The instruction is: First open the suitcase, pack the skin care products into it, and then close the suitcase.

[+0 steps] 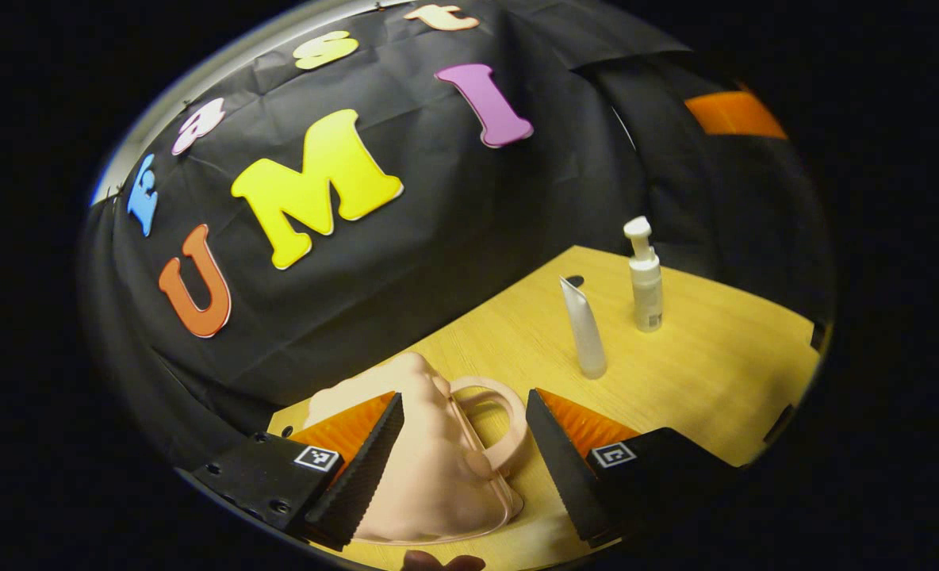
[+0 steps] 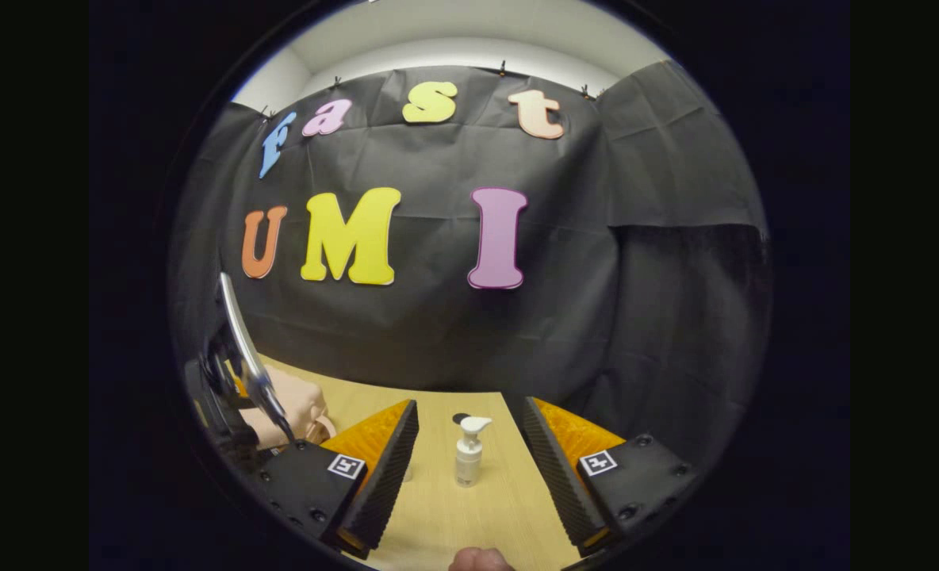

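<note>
Left gripper view: left gripper point(image 1: 463, 444) jaws wide, holding nothing, pink suitcase point(image 1: 430, 468) lying closed between the fingers on wooden table point(image 1: 715, 373). Further right, white tube point(image 1: 584, 329) standing upright, pump bottle point(image 1: 645, 277) just beside it.

Right gripper view: suitcase at left edge; right gripper point(image 2: 469, 452) jaws wide, empty, pump bottle between them, farther off.

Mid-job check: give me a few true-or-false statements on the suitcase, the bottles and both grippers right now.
1. The pink suitcase is shut. True.
2. The pump bottle lies on its side. False: it stands upright on the table.
3. The tube stands beside the pump bottle, apart from it. True.
4. The left gripper grips the tube. False: its jaws are open around the suitcase's handle end.
5. The right gripper is open. True.
</note>
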The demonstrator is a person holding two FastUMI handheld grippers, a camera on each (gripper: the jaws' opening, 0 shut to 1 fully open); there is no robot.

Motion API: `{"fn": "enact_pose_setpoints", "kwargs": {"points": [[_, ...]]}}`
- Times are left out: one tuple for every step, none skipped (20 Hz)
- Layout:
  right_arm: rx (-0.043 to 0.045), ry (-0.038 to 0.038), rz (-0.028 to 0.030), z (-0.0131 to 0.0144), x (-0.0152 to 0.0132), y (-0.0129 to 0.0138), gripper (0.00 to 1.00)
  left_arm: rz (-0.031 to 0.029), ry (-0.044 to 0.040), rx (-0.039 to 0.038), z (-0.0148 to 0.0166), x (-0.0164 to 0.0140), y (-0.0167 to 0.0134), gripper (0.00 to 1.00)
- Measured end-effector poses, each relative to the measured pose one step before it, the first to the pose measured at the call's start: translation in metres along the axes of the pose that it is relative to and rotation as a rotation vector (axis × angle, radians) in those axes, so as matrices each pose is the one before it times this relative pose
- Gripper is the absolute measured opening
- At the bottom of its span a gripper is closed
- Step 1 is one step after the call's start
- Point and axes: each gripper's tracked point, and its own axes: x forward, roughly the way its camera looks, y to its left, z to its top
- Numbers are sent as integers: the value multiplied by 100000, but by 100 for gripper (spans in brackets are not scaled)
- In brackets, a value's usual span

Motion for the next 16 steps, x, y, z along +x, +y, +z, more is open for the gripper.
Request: {"fn": "enact_pose_setpoints", "kwargs": {"points": [[360, 1103, -281, -719, 152, -386, 80, -801, 2365, 3512, -623, 451, -803, 99], [416, 1248, -289, -602, 223, -385, 80, -887, 759, 3593, -311, 495, -794, 99], [543, 1041, -415, -565, 198, -492, 80, 163, 1434, 4105, -491, 650, -303, 99], [635, 896, -492, -412, 172, -493, 80, 564, 2308, 5186, -656, 733, 64, 99], [467, 713, -471, -358, 231, -487, 80, -156, 1890, 4363, -412, 355, -237, 98], [417, 793, -369, -464, 240, -506, 80, -432, 1893, 3462, -612, 826, -118, 98], [555, 586, -166, -318, 161, -372, 79, -80, 2242, 2600, -489, 345, 1, 97], [421, 404, -508, -170, 181, -483, 80, -365, 2221, 1674, -393, 446, -100, 96], [430, 233, -236, -89, 157, -315, 80, -125, 2381, 1491, -427, 361, -2, 93], [175, 305, -173, -295, 217, -227, 80, 632, 2052, 1463, -209, 313, 253, 92], [200, 615, 189, -274, 101, -117, 80, 186, 1644, 1096, -251, 234, -42, 89], [649, 597, 993, -78, 64, 104, 80, 231, 1517, 1138, -278, 541, 118, 87], [605, 328, 490, -153, 99, 24, 77, 185, 1132, 894, -212, 458, 61, 84], [199, 111, 617, -9, 68, 129, 77, 64, 1187, 758, -179, 257, 136, 79], [-76, 89, 424, -204, 15, 64, 79, 393, 1793, 713, -327, 232, 53, 69], [213, 257, 683, -75, 17, 135, 80, -625, 2453, 51, -406, 297, -147, 66]]}}
